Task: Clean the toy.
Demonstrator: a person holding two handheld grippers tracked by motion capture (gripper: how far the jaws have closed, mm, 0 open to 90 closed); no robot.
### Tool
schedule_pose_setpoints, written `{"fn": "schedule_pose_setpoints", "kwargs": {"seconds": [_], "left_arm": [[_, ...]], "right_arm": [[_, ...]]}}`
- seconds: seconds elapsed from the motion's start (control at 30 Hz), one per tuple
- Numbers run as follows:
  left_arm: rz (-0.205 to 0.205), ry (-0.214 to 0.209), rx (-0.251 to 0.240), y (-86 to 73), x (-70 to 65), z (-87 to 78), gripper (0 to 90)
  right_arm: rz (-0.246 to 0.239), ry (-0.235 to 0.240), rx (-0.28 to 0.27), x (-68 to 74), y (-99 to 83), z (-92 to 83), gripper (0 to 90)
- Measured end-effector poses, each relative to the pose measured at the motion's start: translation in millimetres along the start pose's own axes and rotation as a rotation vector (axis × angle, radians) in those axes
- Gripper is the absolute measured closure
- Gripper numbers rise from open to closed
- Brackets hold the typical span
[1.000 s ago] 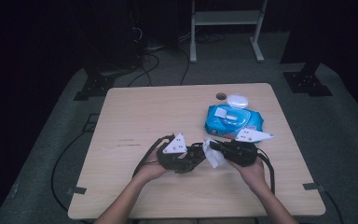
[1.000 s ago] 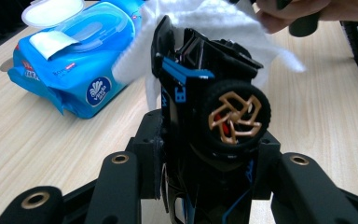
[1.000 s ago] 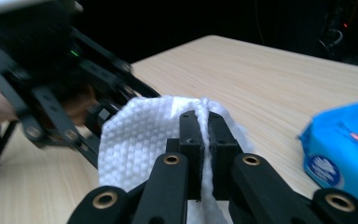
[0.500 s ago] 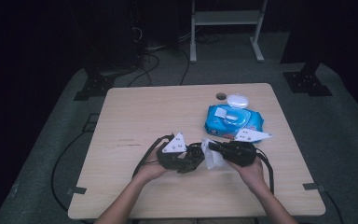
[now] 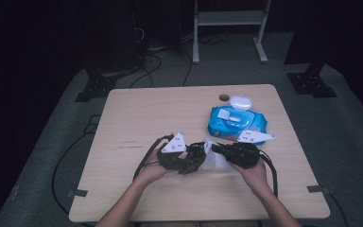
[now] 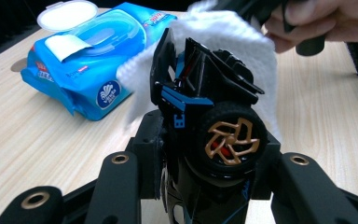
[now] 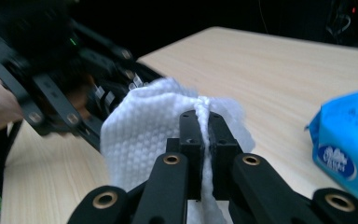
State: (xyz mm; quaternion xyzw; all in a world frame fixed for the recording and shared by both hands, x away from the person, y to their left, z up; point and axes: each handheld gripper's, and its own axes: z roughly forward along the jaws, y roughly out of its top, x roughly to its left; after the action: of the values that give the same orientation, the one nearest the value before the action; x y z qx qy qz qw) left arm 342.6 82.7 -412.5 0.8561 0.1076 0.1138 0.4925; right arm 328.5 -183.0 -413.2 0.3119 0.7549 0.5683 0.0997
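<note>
A black toy car (image 6: 214, 116) with blue trim and a gold wheel sits between the jaws of my left gripper (image 6: 209, 154), which is shut on it. In the high view this gripper (image 5: 194, 157) is at the table's front middle. My right gripper (image 7: 204, 126) is shut on a bunched white wet wipe (image 7: 144, 130). The wipe (image 6: 233, 42) lies against the far side of the car, with the right hand just behind it. From above, the wipe (image 5: 215, 161) shows between the two grippers, with the right gripper (image 5: 216, 149) pointing left at the car (image 5: 191, 161).
A blue pack of wet wipes (image 5: 236, 122) lies to the back right with its white lid (image 5: 241, 101) flipped open. A small round hole (image 5: 224, 98) is in the wooden table (image 5: 146, 118) near it. Cables trail from both grippers toward the front edge.
The right gripper and its wipe have shifted only slightly beside the car. The left gripper and the car have stayed put.
</note>
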Motion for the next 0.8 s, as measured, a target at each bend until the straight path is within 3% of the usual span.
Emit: {"fn": "schedule_pose_setpoints", "kwargs": {"seconds": [0.13,0.3,0.67,0.8], "left_arm": [[-0.004,-0.002,-0.006,0.0,0.4,-0.8,57.0],[-0.003,-0.005,-0.024,2.3,-1.5,-0.3,57.0],[-0.02,-0.018,-0.059,-2.4,-2.9,0.9,57.2],[-0.032,-0.016,-0.07,-8.2,-0.7,-2.8,57.2]], "right_arm": [[0.031,0.021,0.026,-3.5,-6.0,3.9,86.2],[0.044,0.053,-0.012,0.2,0.2,1.8,86.2],[0.0,0.064,-0.035,12.5,5.7,2.7,86.4],[0.022,0.071,-0.028,11.0,-0.4,8.4,86.5]]}}
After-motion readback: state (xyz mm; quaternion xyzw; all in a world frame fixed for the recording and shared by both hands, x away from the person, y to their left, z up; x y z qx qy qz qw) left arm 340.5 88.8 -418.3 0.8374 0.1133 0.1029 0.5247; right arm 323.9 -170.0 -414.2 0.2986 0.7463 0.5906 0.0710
